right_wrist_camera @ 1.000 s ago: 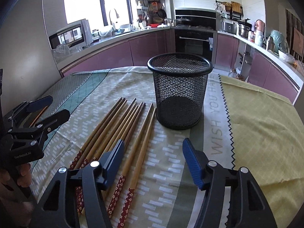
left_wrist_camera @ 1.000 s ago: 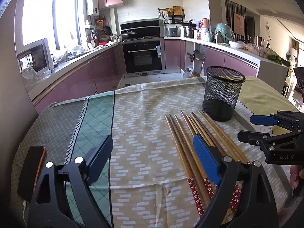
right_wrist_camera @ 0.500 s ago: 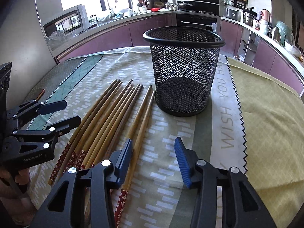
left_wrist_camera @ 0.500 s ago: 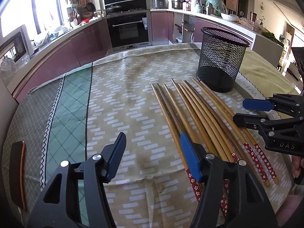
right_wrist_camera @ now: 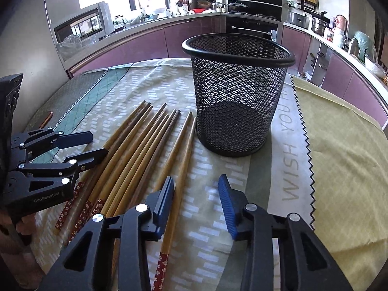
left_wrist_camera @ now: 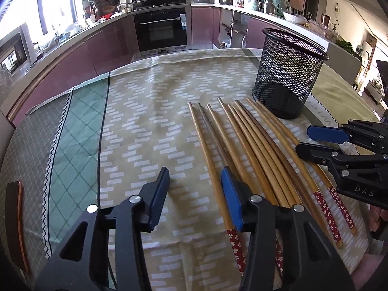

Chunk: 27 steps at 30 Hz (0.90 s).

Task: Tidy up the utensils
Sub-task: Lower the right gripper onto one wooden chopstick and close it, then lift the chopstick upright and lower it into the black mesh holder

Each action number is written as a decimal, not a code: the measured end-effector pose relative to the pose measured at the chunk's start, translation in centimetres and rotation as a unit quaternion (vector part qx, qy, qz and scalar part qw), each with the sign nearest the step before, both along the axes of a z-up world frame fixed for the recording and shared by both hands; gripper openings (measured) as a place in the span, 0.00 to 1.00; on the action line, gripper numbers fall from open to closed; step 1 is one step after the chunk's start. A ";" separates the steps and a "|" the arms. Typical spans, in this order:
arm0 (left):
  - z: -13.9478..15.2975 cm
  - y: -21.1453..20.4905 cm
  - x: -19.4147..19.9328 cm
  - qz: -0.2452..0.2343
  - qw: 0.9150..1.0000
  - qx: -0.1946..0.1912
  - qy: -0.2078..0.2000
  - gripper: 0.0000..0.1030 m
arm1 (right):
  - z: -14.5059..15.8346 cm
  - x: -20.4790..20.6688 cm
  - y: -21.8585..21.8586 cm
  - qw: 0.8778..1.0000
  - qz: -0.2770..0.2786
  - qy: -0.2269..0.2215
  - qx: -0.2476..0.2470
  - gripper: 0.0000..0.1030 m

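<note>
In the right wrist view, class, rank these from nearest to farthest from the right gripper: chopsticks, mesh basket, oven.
1. chopsticks, lying left, beside the right gripper.
2. mesh basket, upright, ahead.
3. oven, built in at the far wall.

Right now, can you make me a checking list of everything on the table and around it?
Surface: patterned tablecloth covers the table, flat.
Job's things: wooden chopsticks lie side by side, red flowered ends toward the cameras; black mesh basket stands upright beside their tips, looks empty.
Clutter: a dark flat object lies at the table's left edge; I cannot tell what it is.
Grippers: left hand-held gripper open, low over the leftmost chopsticks; right hand-held gripper open over the rightmost ones. Neither holds anything.
Cables: nothing seen.
Surroundings: kitchen with purple cabinets, built-in oven, microwave.
</note>
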<state>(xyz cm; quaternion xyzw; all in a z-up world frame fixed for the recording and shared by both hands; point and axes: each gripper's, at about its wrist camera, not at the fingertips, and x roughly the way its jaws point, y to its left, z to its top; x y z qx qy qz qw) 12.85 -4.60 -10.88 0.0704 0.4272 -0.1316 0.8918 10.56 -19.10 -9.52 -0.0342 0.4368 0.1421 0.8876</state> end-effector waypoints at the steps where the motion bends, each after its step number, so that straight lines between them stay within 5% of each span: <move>1: 0.0 0.0 0.1 0.000 1.000 -0.002 0.001 0.38 | 0.0 0.1 0.0 1.000 0.001 0.001 0.001 0.32; 9: 0.1 -0.4 1.2 0.006 1.000 -0.026 0.010 0.15 | 0.0 1.1 -0.7 0.999 0.000 0.021 0.045 0.06; 14: 0.1 0.1 1.2 0.016 0.999 -0.045 0.013 0.08 | 0.1 1.0 -1.2 0.998 -0.003 0.023 0.062 0.05; 27: 3.3 2.0 -0.7 -0.003 0.995 -0.096 -0.006 0.07 | 3.4 -1.3 -1.7 0.994 0.027 -0.020 0.104 0.05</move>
